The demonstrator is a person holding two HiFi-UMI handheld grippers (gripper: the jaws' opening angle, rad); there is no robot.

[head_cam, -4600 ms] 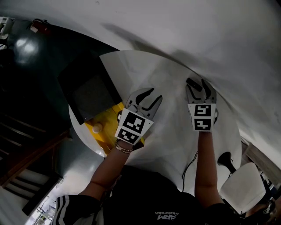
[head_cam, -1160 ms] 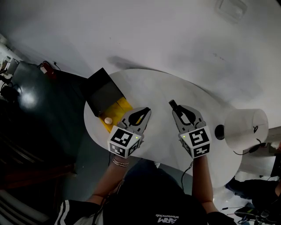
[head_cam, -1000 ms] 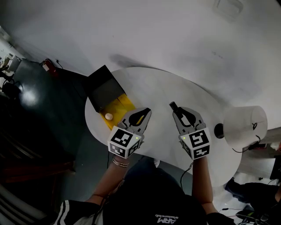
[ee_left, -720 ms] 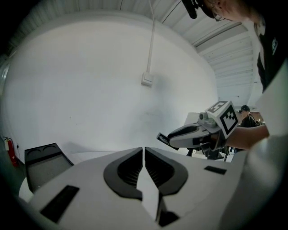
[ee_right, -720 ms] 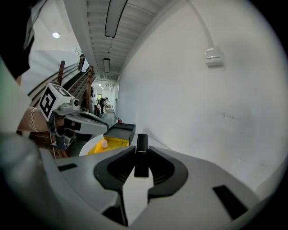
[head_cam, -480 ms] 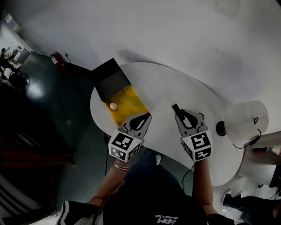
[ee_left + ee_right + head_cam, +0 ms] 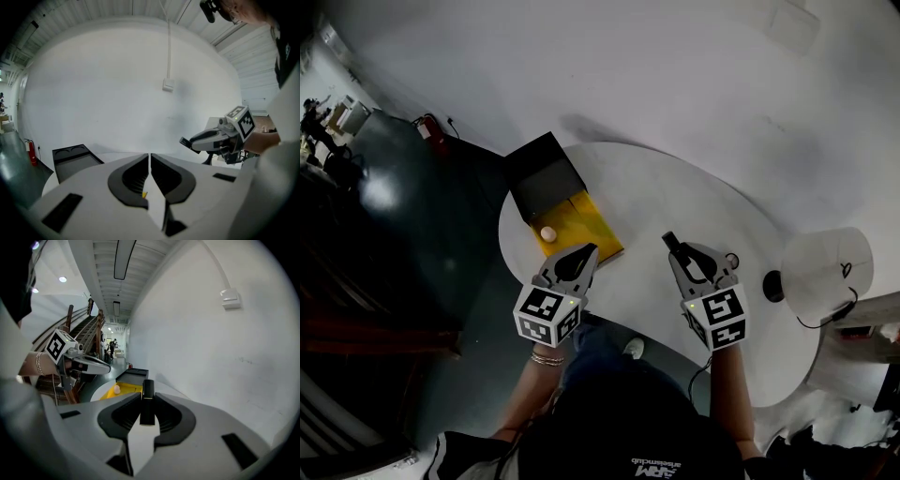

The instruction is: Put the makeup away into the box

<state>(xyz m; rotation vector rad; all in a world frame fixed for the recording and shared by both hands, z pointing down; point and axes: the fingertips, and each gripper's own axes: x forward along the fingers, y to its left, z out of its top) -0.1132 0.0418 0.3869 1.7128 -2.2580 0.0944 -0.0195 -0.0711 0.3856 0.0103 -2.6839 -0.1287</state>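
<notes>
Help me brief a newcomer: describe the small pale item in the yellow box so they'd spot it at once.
Find the white oval table, then the open yellow box at its left end in the head view, next to a black tray. The small pale ball lies in the box near that tray; it is the only light, round thing on the yellow.

the left gripper (image 7: 587, 251), its jaws wide apart beside the yellow box (image 7: 581, 220) in the earliest picture, now has them together with nothing between. over the last second it shifts left, from beside the box's right side to its near edge. the right gripper (image 7: 675, 249) carries its black tube (image 7: 668, 239) back from the far side of the table (image 7: 675, 187). a white lamp (image 7: 825, 267) comes into view.
</notes>
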